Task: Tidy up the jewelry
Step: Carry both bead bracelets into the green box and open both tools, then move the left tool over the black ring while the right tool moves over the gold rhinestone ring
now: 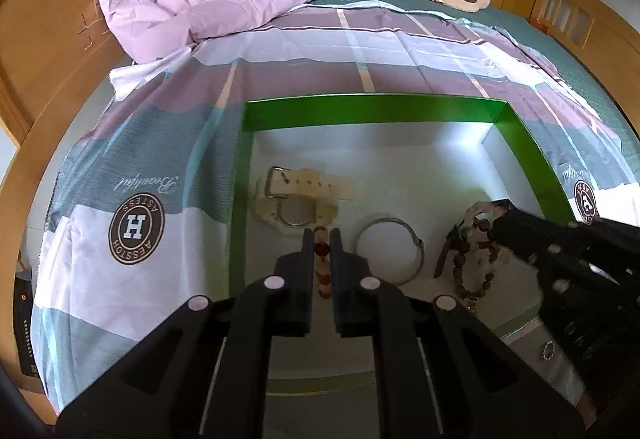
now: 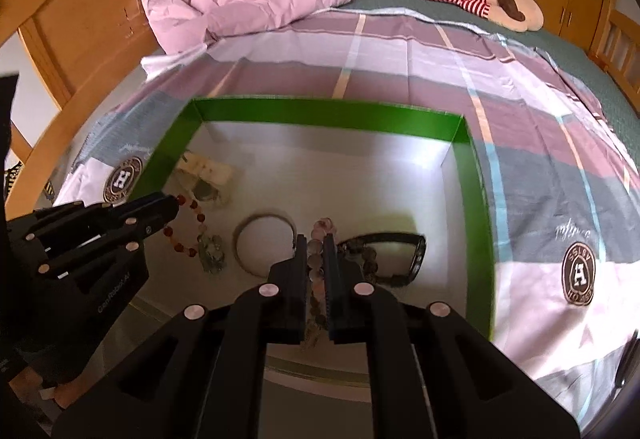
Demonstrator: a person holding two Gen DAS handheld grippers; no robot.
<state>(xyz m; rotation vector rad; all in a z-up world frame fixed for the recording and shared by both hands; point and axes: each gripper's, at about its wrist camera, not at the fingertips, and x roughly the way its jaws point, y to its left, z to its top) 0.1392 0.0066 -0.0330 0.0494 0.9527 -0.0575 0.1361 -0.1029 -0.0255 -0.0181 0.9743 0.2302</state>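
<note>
Left wrist: the left gripper (image 1: 322, 239) is pinched tight on a red and cream bead bracelet (image 1: 322, 267), lifted just above the floor of the green box (image 1: 372, 109), probably to set it apart; a pale rubbery watch (image 1: 296, 199) lies just ahead, a thin metal bangle (image 1: 390, 249) beside it.

Right wrist: the right gripper (image 2: 316, 245) is clamped on a string of round brownish beads (image 2: 314, 271); black glasses (image 2: 400, 251) lie just to its right.

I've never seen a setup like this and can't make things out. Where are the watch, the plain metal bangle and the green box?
Watch (image 1: 298, 195): left wrist view, on its cream strap.
Metal bangle (image 1: 416, 239): left wrist view, on the ring's right rim.
Green box (image 1: 372, 111): left wrist view, on its far wall.
</note>
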